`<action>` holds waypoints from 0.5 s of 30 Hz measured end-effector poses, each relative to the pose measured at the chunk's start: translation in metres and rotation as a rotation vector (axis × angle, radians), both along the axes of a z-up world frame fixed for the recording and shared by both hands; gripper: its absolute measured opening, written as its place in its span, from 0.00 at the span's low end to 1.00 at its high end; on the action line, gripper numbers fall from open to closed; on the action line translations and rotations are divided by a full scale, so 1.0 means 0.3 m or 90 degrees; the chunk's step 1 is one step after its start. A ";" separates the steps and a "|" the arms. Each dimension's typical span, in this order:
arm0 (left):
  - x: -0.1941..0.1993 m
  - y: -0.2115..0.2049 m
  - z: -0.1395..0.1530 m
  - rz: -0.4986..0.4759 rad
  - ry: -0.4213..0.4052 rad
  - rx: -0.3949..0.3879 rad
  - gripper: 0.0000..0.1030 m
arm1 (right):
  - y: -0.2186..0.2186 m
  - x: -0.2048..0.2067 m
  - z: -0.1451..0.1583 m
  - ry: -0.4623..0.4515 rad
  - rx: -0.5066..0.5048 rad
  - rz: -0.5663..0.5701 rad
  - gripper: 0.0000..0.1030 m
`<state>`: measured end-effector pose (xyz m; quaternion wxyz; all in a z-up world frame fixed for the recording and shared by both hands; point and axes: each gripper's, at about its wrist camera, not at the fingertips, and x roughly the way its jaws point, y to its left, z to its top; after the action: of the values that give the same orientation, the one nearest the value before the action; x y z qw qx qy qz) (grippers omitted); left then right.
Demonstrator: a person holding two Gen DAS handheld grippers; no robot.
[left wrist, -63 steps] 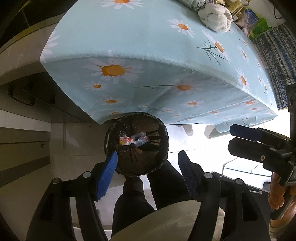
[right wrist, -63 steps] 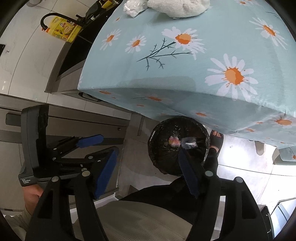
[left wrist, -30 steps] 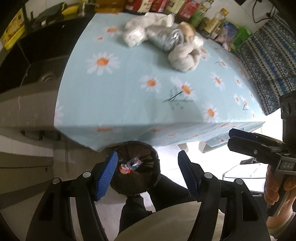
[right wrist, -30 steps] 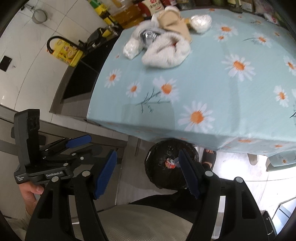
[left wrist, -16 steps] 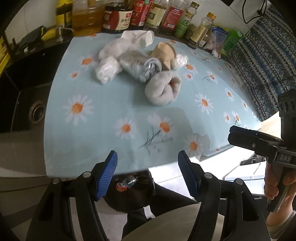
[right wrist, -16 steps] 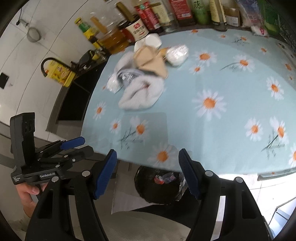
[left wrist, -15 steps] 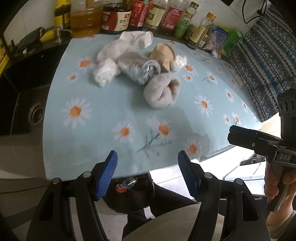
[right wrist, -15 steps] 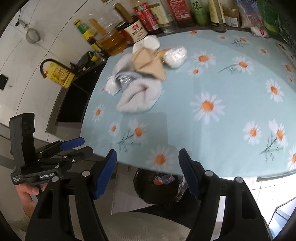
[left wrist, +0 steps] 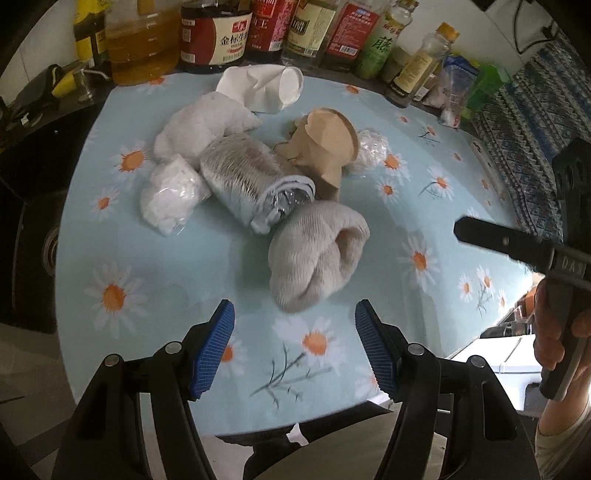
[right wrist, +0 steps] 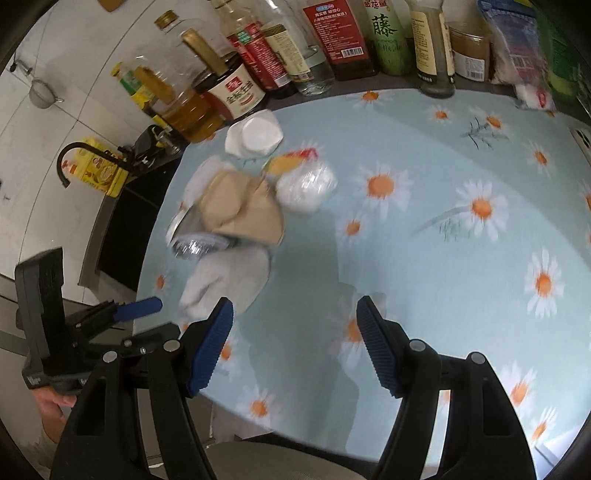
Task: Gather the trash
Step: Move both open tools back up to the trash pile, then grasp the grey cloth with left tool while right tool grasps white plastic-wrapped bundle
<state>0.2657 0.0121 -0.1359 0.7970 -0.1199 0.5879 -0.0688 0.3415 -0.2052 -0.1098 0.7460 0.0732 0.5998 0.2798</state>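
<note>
Both of your grippers have swung up from the bin under the tabletop edge, where a second or two ago each wrist view looked down into the black bag with wrappers in it; now the pile of trash fills both views and the bin is out of sight.

Your left gripper (left wrist: 291,345) has its fingers spread wide with nothing between them, hovering over the near part of the daisy-print tabletop (left wrist: 147,258). Just ahead of its fingertips, slightly toward the right finger, lies the grey rolled sock (left wrist: 314,254). Beyond that, straight on, sits the crushed silvery bottle (left wrist: 255,181), touching a clear bag of white scraps (left wrist: 170,195) on the left-finger side and a crumpled brown paper cup (left wrist: 325,147) on the right-finger side. A squashed white cup (left wrist: 269,86) lies farthest out, near the row of sauce bottles (left wrist: 280,29).

Your right gripper (right wrist: 295,347) is likewise wide open and empty. The pile sits ahead and off past its left finger; that view is blurred, so finer detail is hard to read.

My reading: one drop is finished and you are lining up the next pick. The sock is nearest to the left fingers, so it looks the natural target.
</note>
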 end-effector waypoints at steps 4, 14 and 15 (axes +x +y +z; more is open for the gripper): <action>0.050 -0.008 -0.026 0.012 0.012 0.002 0.64 | 0.027 0.093 -0.023 0.000 -0.010 0.025 0.69; 0.117 -0.016 -0.074 0.037 0.041 -0.001 0.64 | 0.123 0.253 -0.077 0.003 -0.026 0.083 0.74; 0.123 -0.016 -0.079 0.040 0.044 -0.001 0.64 | 0.133 0.265 -0.086 0.006 -0.026 0.088 0.74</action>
<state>0.3026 0.0073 -0.1596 0.7779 -0.1412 0.6110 -0.0399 0.4211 -0.1652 -0.1356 0.7235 0.0179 0.6124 0.3181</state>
